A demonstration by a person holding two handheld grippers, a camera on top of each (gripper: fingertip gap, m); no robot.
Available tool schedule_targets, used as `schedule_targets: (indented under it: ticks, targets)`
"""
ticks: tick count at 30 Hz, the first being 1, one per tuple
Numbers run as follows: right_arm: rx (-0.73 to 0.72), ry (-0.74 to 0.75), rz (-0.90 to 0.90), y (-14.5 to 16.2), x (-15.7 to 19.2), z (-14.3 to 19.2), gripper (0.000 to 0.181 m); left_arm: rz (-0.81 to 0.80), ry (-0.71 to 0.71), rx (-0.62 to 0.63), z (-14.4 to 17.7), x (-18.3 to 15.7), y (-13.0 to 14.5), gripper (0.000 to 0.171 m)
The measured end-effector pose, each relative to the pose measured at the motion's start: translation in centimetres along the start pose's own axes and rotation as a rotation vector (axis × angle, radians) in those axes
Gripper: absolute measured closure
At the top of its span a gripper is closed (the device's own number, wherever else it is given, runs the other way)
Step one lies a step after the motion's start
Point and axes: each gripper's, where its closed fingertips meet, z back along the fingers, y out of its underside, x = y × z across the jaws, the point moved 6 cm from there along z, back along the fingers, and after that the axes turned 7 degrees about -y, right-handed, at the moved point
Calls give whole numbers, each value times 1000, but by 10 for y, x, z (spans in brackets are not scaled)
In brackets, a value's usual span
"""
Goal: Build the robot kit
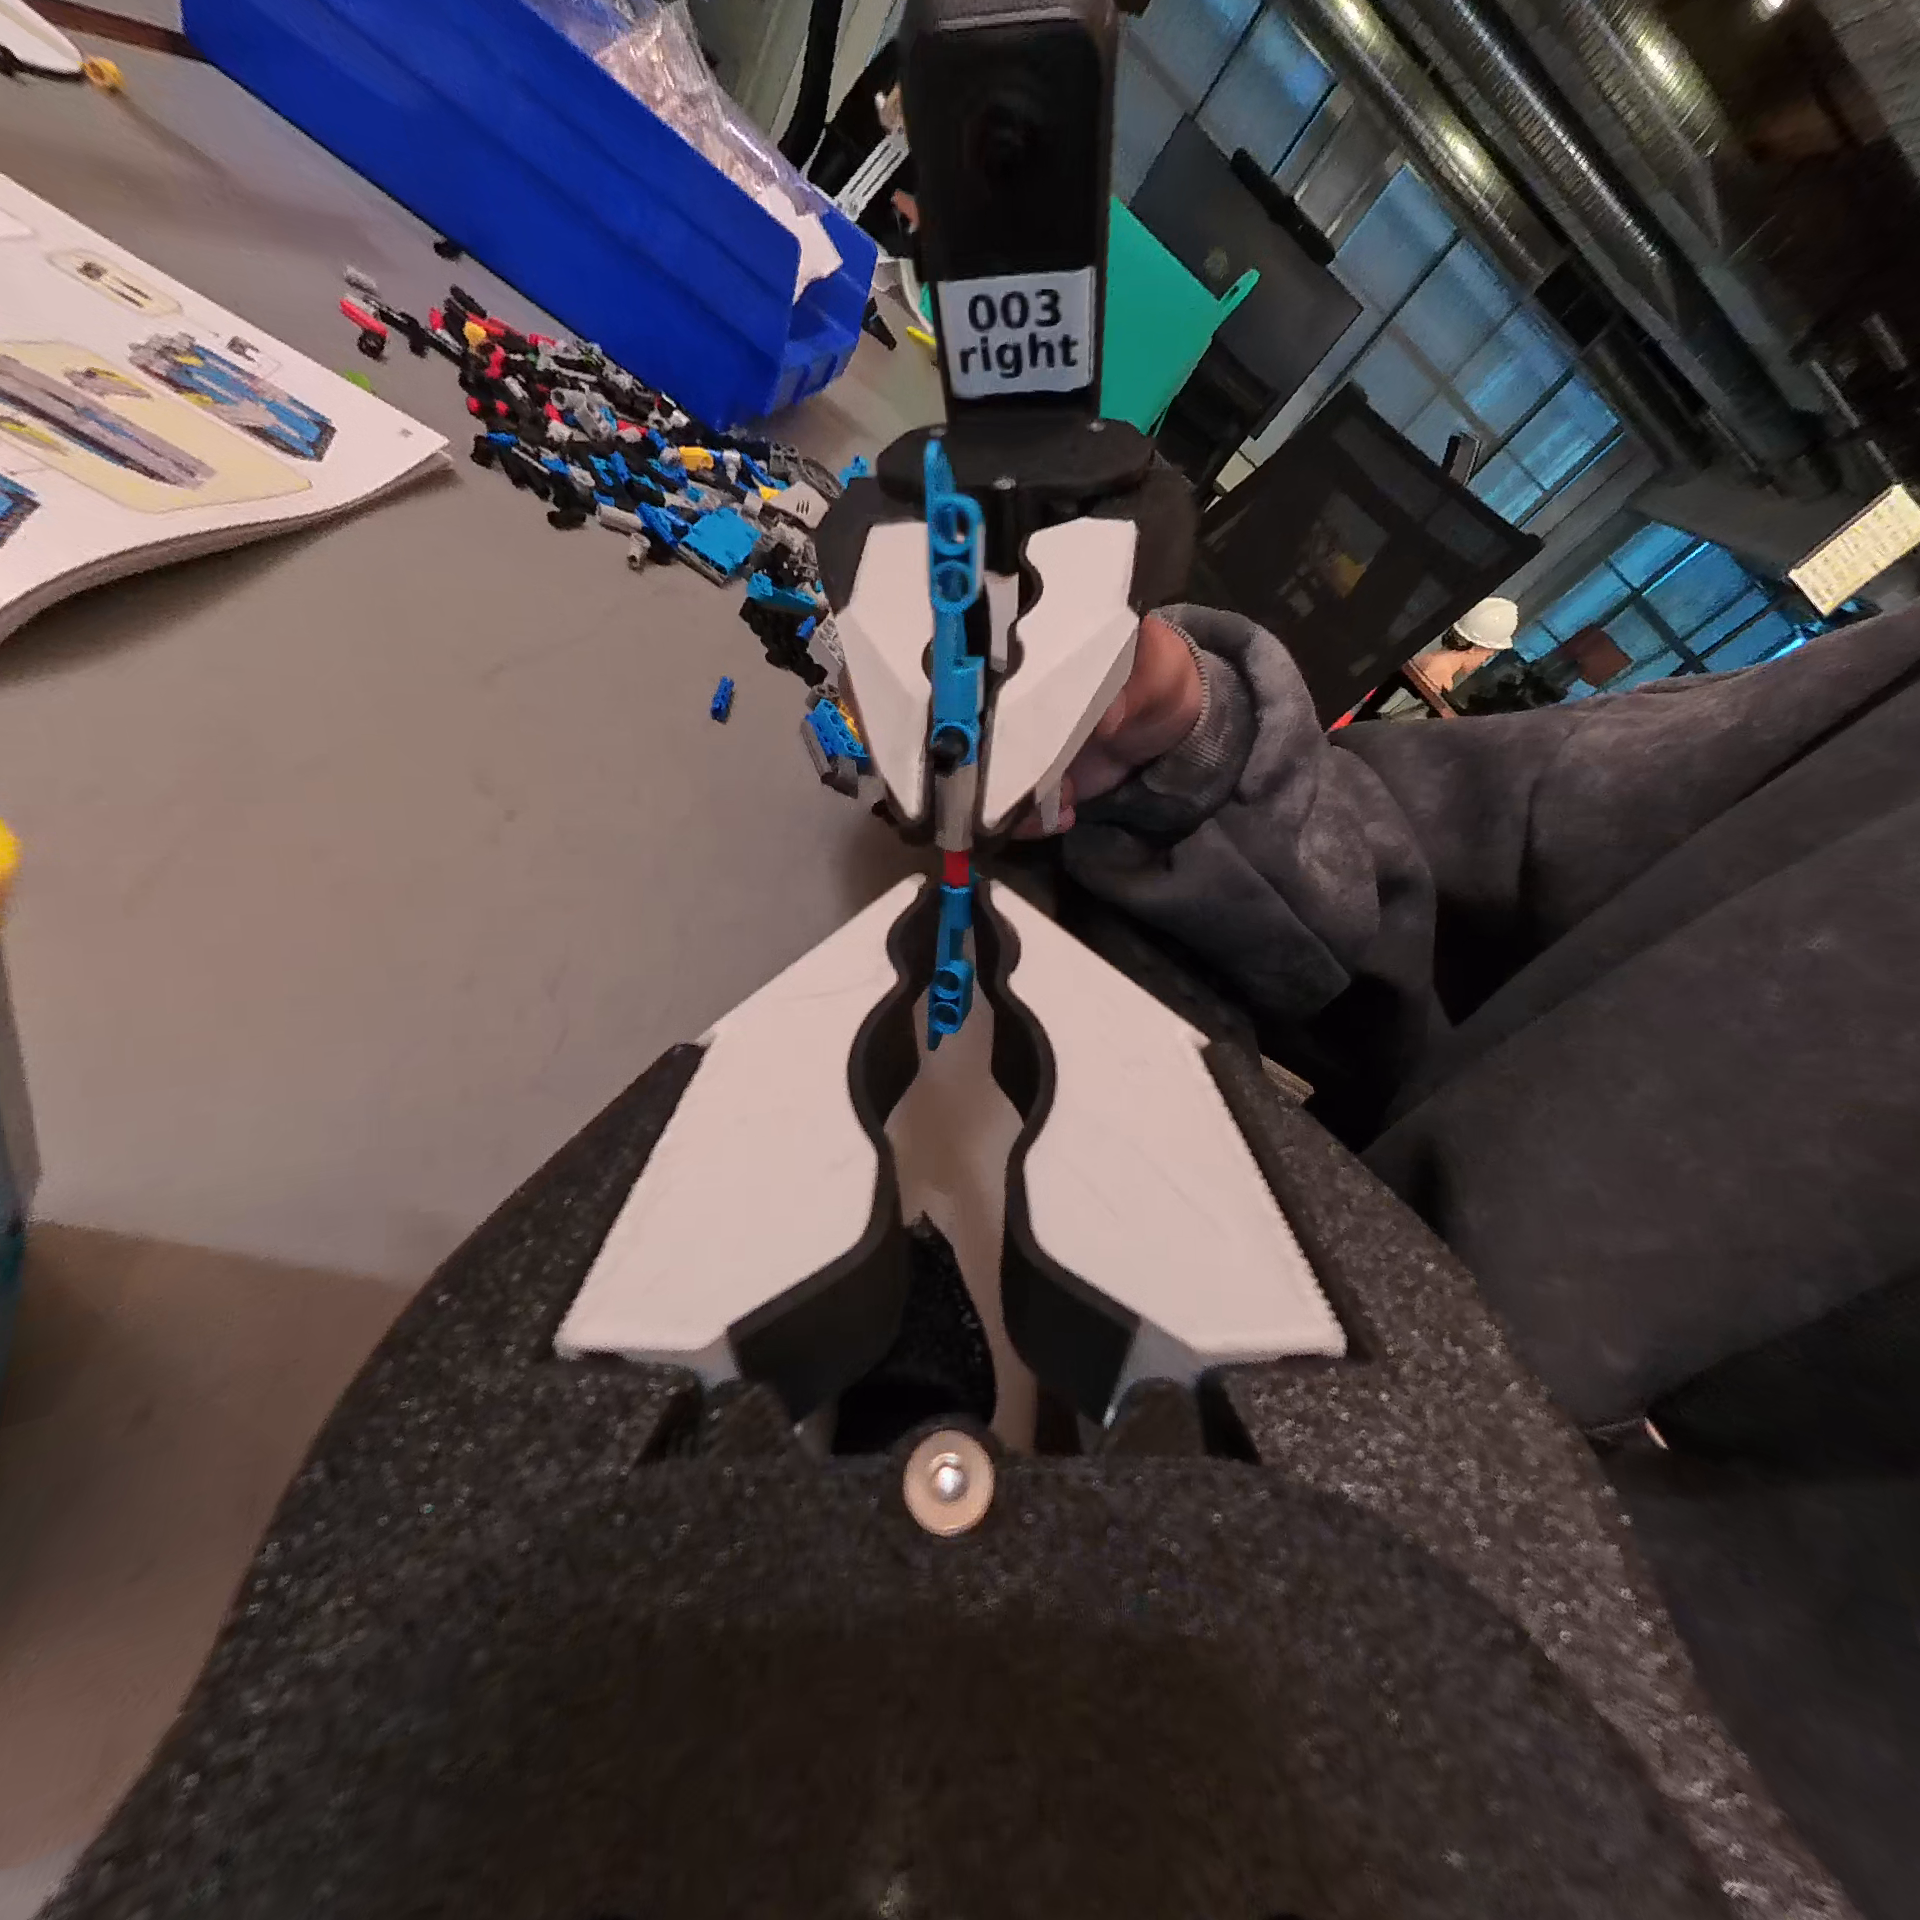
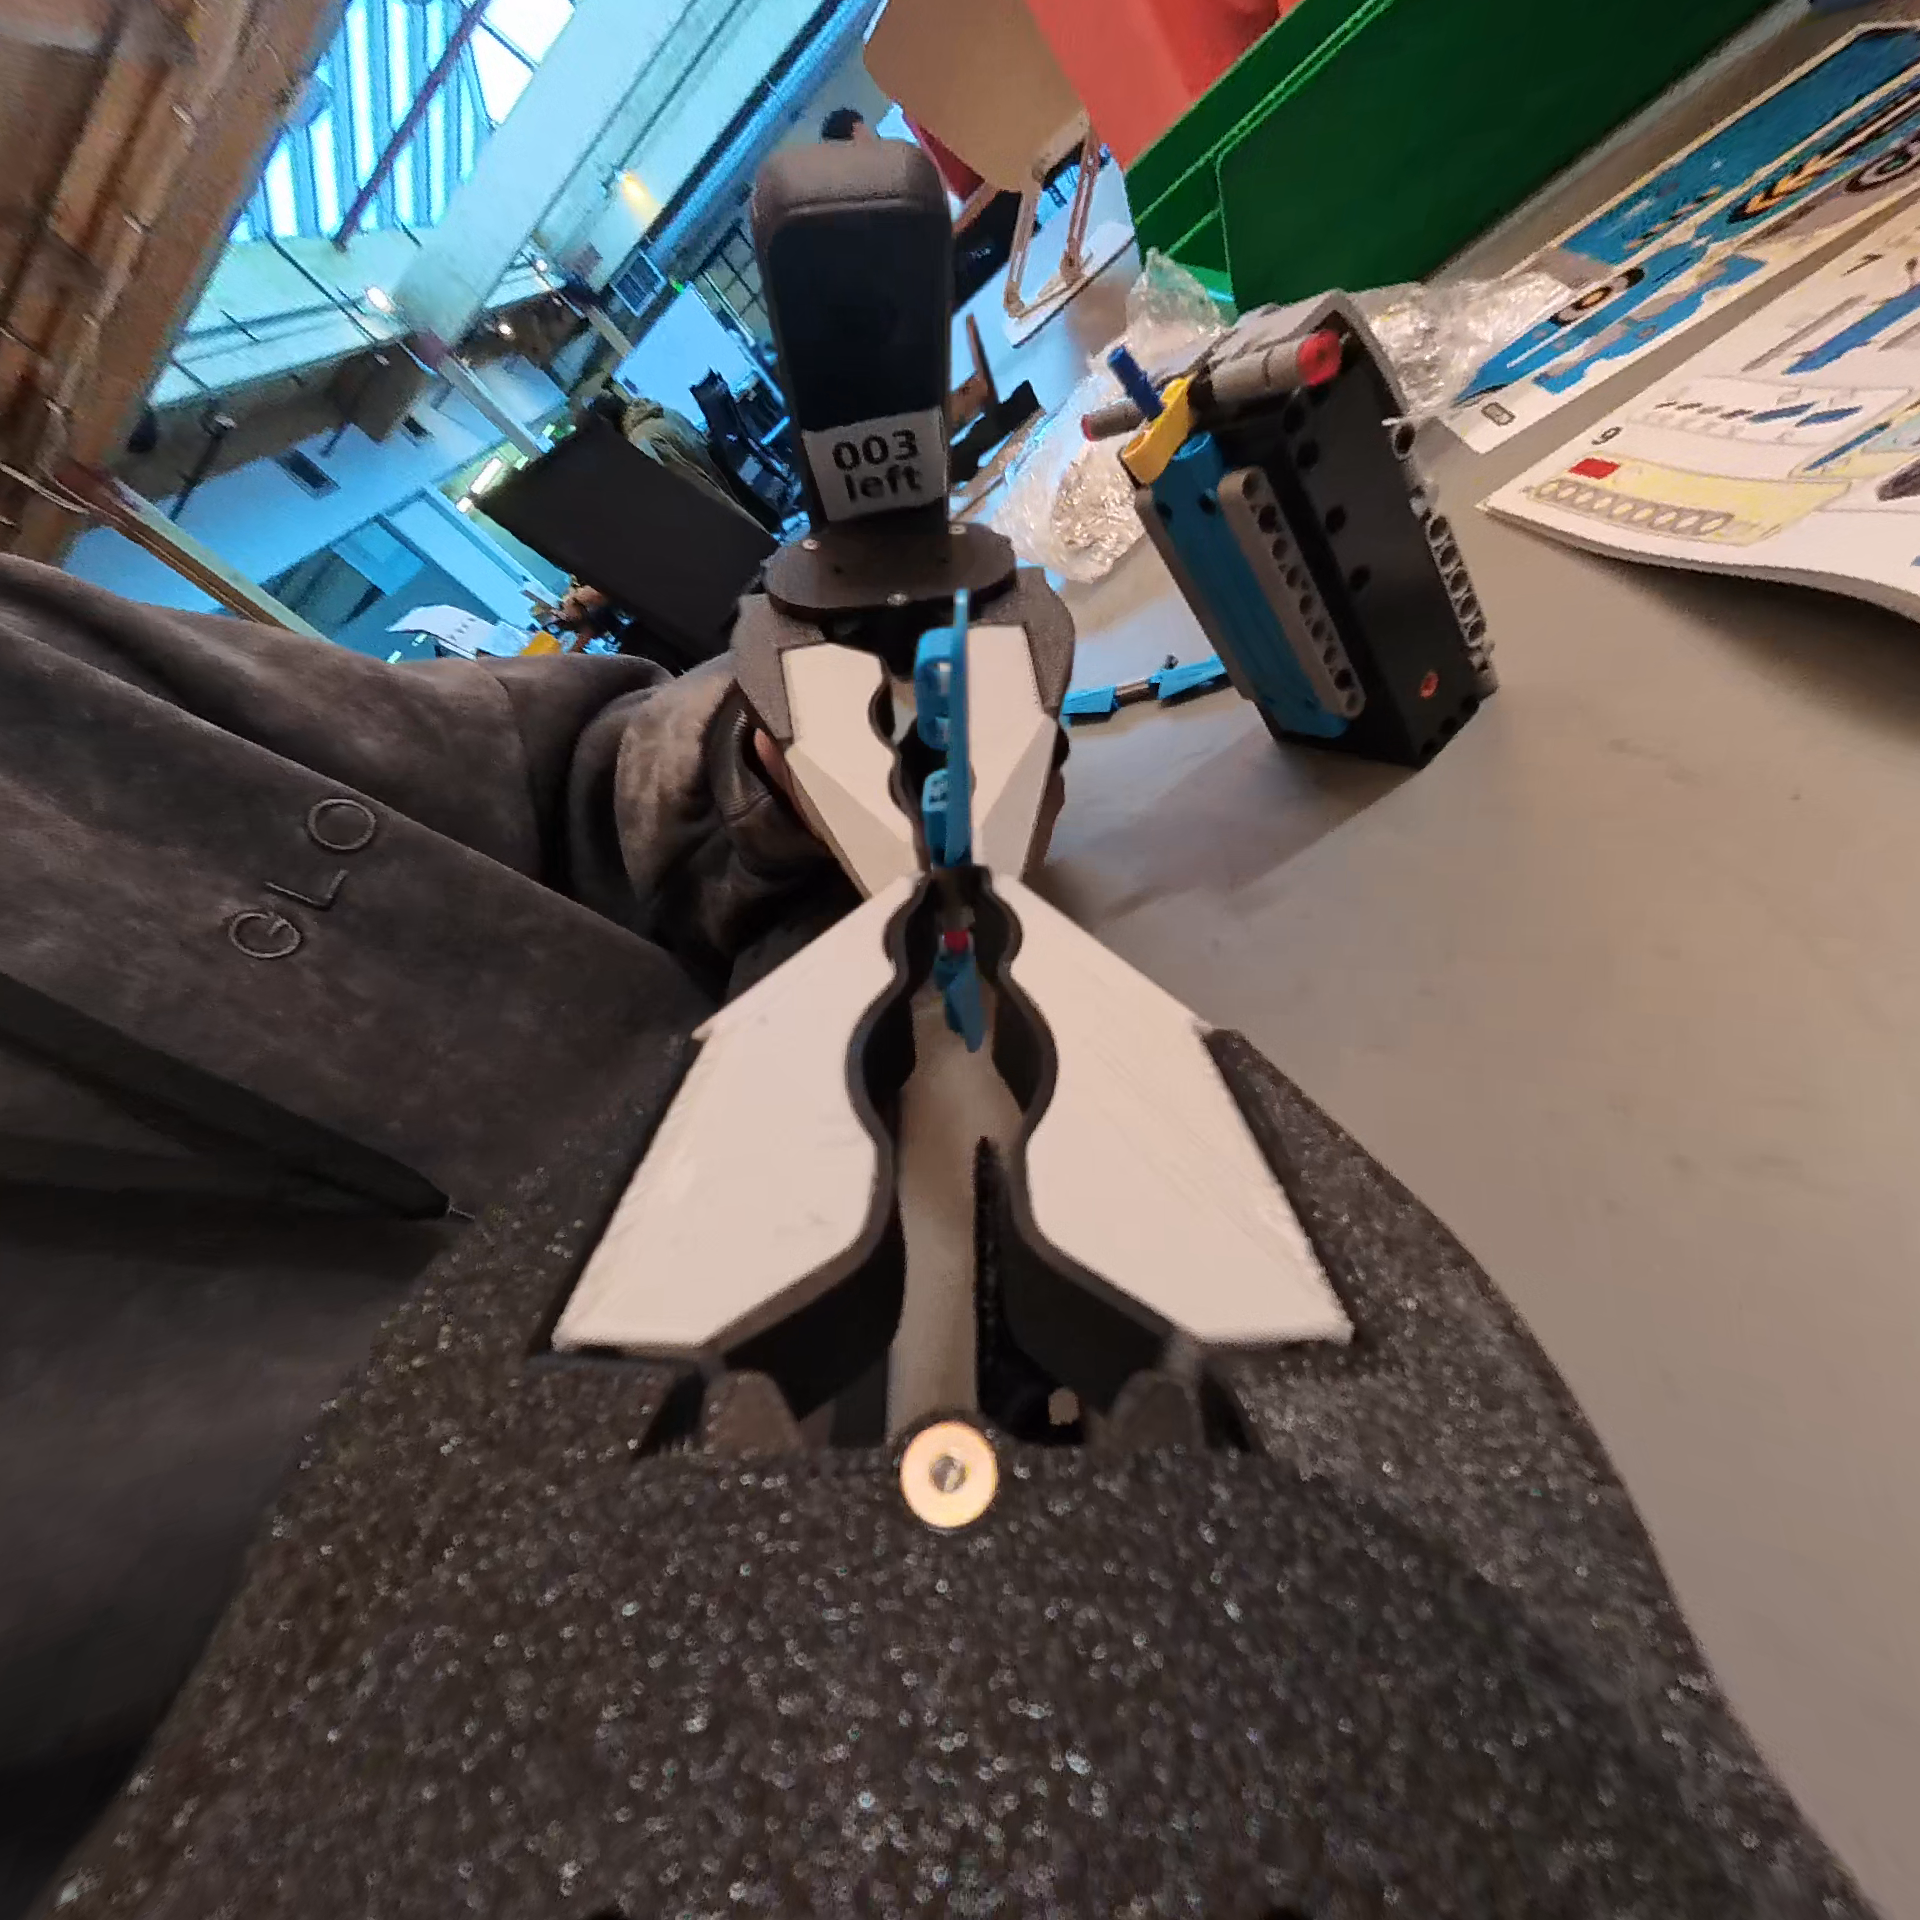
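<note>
Two grippers meet tip to tip above the grey table (image 1: 312,883), each clamped on a blue beam.

The left gripper (image 1: 951,904) pinches a short blue beam (image 1: 948,987); the right gripper (image 1: 954,821) pinches a longer blue beam (image 1: 951,623). Both beams run along the fingers, in one line, with a red and grey pin (image 1: 954,847) between them. The joint is mostly hidden. A loose brick pile (image 1: 623,468) lies far left.

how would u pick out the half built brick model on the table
Start at the green bin at the table's far edge. Just in front stands the half-built model, a tall black block with blue and grey holed beams. Unlike the flat instruction booklet beside it, it carries a red-tipped axle on top.
</note>
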Motion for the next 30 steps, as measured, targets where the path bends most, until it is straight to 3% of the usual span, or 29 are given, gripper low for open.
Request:
schedule_targets:
  ticks: [4,14,22,30]
  targets:
    - [-6,1,17,-1,2,-1,175,24,12,-17,1,-1,-1,167]
    - [-206,-8,107,-18,19,-1,175,131,125,-197,11,-9,-19,168]
    - [-212,141,227,-22,22,-3,175,-43,-34,-231,11,-12,-23,168]
    - [-208,166,206,-21,18,-2,175,-171,-162,-214,9,-13,-21,168]
